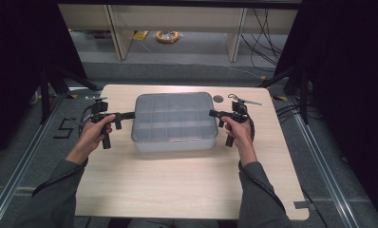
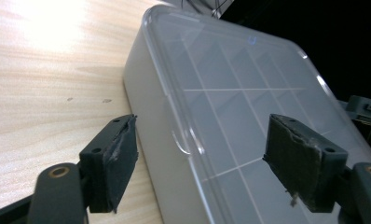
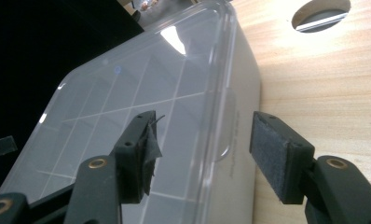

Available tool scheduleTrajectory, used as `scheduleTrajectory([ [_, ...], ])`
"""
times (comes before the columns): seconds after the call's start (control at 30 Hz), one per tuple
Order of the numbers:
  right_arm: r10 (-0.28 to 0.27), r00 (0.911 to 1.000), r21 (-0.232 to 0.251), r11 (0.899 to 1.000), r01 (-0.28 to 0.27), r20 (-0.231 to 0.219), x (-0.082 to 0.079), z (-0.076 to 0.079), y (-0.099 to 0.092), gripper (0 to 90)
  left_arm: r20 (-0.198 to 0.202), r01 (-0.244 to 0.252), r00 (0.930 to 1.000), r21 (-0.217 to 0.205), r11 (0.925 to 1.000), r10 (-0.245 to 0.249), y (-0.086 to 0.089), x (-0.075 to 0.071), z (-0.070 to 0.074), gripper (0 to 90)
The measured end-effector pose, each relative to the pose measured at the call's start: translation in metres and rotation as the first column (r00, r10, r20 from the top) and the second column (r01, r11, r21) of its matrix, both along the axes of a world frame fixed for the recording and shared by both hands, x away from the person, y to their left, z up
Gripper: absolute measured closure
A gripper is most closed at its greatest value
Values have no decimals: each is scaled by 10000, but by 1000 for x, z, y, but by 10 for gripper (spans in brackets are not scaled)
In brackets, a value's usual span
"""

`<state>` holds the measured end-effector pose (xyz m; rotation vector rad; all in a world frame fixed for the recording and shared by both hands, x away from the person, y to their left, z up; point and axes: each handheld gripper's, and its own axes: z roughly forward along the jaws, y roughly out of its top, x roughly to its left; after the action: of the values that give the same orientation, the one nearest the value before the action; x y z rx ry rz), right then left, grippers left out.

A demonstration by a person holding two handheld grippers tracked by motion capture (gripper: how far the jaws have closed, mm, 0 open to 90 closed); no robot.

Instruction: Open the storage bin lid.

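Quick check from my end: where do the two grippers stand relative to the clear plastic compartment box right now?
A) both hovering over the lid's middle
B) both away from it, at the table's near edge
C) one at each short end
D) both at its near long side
C: in the high view the left gripper meets the left end of the clear plastic compartment box and the right gripper meets its right end, each set of jaws straddling the lid's edge.

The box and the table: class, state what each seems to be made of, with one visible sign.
Box: probably translucent plastic, glossy lid; the inner dividers show through and light glints on it. Table: pale wood or wood-look laminate, fairly matt; grain lines run across it.
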<state>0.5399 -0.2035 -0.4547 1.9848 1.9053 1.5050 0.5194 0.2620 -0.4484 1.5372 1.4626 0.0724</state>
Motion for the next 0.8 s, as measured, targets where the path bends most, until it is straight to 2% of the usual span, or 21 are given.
scheduleTrajectory([
  [0.03, 129, 9991, -240, 9996, -120, 403, 2, -3, -2, 426, -73, 15, 10000, -3, 10000, -15, -1, 2, -2, 259],
  [0.07, 310, 9981, -312, 9991, -294, 528, 4, -6, -4, 427, -241, 9, 9997, -82, 10000, -11, -2, 4, -4, 270],
  [0.1, 66, 9999, -4, 10000, -66, 98, 2, -4, -1, 428, -320, 99, 9994, -62, 9999, -101, -4, 6, -7, 272],
  [0.2, 219, 9997, -39, 9998, -218, 129, 3, -7, -1, 434, -499, 94, 9987, 7, 10000, -93, -8, 11, -13, 285],
  [0.23, 308, 9991, -200, 9993, -302, 279, 3, -8, -2, 437, -538, 159, 9984, 1, 9999, -158, -9, 13, -15, 301],
  [0.3, 67, 9998, 158, 9999, -64, -183, 3, -6, 3, 443, -593, 214, 9980, -20, 9998, -215, -12, 16, -18, 324],
  [0.37, 296, 9996, 112, 9995, -296, -39, 3, -6, 1, 444, -513, 377, 9980, 38, 9993, -375, -16, 17, -19, 372],
  [0.4, 290, 9994, -26, 9996, -290, 197, 4, -7, 1, 448, -450, 433, 9981, 81, 9990, -429, -17, 18, -18, 382],
  [0.47, 253, 9995, 74, 9996, -254, 176, 5, -8, 3, 465, -387, 665, 9971, 196, 9976, -657, -20, 18, -17, 434],
  [0.53, 354, 9993, 301, 9989, -358, 123, 4, -8, 4, 480, -251, 632, 9978, 485, 9968, -620, -24, 17, -14, 452],
  [0.57, 58, 9997, 386, 9992, -50, -224, 3, -7, 8, 482, -240, 619, 9979, 493, 9969, -607, -25, 17, -13, 453],
  [0.6, 154, 9995, 6, 9999, -155, 285, 5, -10, 6, 487, -240, 621, 9979, 507, 9968, -610, -24, 17, -12, 461],
  [0.63, -47, 10000, 48, 10000, 46, 79, 4, -8, 9, 502, -244, 544, 9983, 475, 9974, -533, -25, 16, -12, 471],
  [0.67, 136, 9985, -280, 9995, -121, 529, 5, -10, 5, 510, -274, 512, 9984, 481, 9975, -499, -25, 16, -11, 477],
  [0.7, 75, 9979, -236, 9997, -60, 641, 5, -9, 5, 520, -308, 498, 9984, 500, 9975, -483, -25, 16, -10, 480],
  [0.73, 86, 9988, -106, 9999, -81, 488, 3, -6, 5, 524, -298, 489, 9984, 525, 9974, -474, -25, 15, -10, 483],
  [0.77, 109, 9987, -213, 9997, -99, 496, 3, -6, 5, 526, -249, 454, 9987, 508, 9977, -442, -24, 15, -10, 487],
  [0.8, -231, 9997, 316, 9992, 233, -61, 1, 0, 9, 535, -207, 413, 9990, 462, 9981, -404, -24, 14, -9, 495],
])
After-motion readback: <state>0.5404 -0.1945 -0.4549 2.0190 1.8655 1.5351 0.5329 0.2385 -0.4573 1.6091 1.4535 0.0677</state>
